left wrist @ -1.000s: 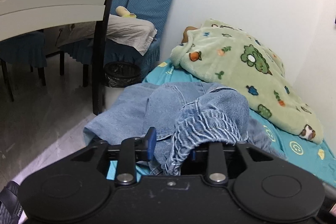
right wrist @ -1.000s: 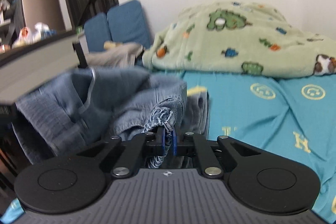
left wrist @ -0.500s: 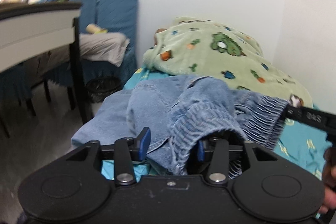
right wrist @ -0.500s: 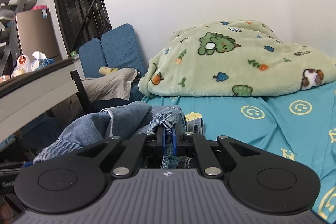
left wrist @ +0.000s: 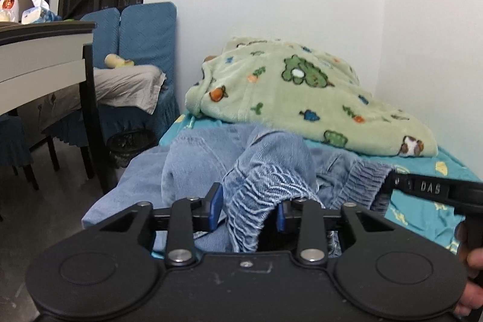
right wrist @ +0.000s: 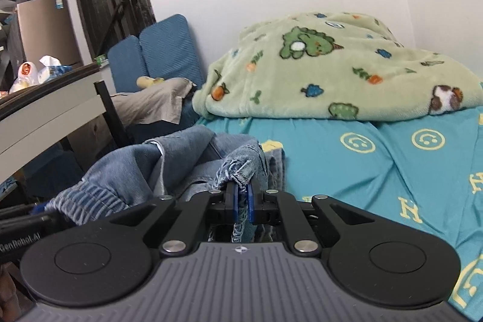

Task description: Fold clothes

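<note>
Light blue jeans (left wrist: pixel 265 171) lie bunched at the near edge of the bed. Their ribbed elastic waistband humps up between the blue pads of my left gripper (left wrist: pixel 248 208), whose jaws are closing on it. In the right wrist view the jeans (right wrist: pixel 181 159) spread to the left. My right gripper (right wrist: pixel 241 201) is shut on a frayed denim edge that hangs down between its pads. In the left wrist view the right tool's black body (left wrist: pixel 428 189) reaches in from the right, held by a hand (left wrist: pixel 474 261).
A green cartoon blanket (left wrist: pixel 302 98) is heaped at the head of the bed on a teal smiley sheet (right wrist: pixel 377 165). Left of the bed stand a table (left wrist: pixel 39 56), blue chairs (left wrist: pixel 145 32) draped with grey cloth, and a dark bin (left wrist: pixel 129 144).
The left wrist view has rolled and shifted, so the right tool now shows at its right edge. The left jaws widened around the waistband, then narrowed. The right gripper stayed shut on denim.
</note>
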`<act>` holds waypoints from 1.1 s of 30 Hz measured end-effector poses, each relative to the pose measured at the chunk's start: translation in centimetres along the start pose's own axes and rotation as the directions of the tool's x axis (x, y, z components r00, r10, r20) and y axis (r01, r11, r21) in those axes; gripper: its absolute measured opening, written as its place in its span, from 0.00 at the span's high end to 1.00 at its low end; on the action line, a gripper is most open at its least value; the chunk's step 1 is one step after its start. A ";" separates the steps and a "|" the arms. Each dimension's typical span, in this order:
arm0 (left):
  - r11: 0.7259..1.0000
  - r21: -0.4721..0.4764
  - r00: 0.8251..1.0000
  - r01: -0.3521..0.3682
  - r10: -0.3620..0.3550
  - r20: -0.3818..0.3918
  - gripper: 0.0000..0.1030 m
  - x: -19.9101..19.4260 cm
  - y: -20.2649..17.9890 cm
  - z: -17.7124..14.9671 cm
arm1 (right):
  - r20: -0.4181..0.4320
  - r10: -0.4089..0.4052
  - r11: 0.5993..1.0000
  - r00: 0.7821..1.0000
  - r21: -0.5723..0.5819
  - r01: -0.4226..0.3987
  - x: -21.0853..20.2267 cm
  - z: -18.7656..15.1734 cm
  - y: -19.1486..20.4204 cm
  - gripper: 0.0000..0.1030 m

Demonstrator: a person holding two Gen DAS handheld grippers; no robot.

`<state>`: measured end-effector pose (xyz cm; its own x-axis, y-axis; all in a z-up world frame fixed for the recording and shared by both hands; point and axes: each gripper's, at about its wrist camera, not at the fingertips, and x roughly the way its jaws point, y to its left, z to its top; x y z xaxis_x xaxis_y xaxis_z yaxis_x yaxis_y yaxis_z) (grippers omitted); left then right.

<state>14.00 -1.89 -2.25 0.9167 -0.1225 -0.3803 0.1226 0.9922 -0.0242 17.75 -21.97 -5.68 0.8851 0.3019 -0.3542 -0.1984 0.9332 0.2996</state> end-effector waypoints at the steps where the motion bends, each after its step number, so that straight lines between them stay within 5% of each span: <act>1: 1.000 0.012 1.000 0.000 -0.001 0.011 0.71 0.1 -0.2 0.0 | -0.002 0.000 1.000 1.000 0.005 0.000 -0.1 0.0 -0.1 0.94; 8: 1.000 -0.025 0.999 -0.003 0.004 0.038 0.90 0.4 -0.1 0.0 | -0.043 -0.027 0.998 0.999 0.057 0.030 0.1 -0.4 -1.0 0.94; 13: 0.989 -0.148 0.997 0.003 0.010 0.081 0.92 -1.0 1.8 0.5 | -0.085 -0.047 0.993 0.995 0.106 0.056 1.0 -0.5 -2.9 0.94; 16: 0.976 -0.216 0.995 0.004 0.017 0.095 0.92 -2.4 2.8 0.8 | -0.091 -0.034 0.972 0.995 0.229 0.054 1.2 0.2 -4.9 0.94; 24: 0.934 -0.351 0.991 0.068 -0.021 0.136 0.93 -6.3 0.9 1.6 | 0.045 0.022 0.955 0.999 0.293 -0.034 -1.8 8.1 -8.5 0.95; 33: 0.916 -0.366 0.984 0.162 -0.122 0.128 0.92 -5.9 -9.8 -0.1 | 0.053 0.022 0.976 0.998 0.214 -0.033 -1.8 17.4 -15.5 0.95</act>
<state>7.34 -10.91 0.15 0.9360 -0.2450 -0.2527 0.1211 0.8983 -0.4224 26.55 -40.36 5.78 0.9014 0.3119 -0.3003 -0.1326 0.8592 0.4942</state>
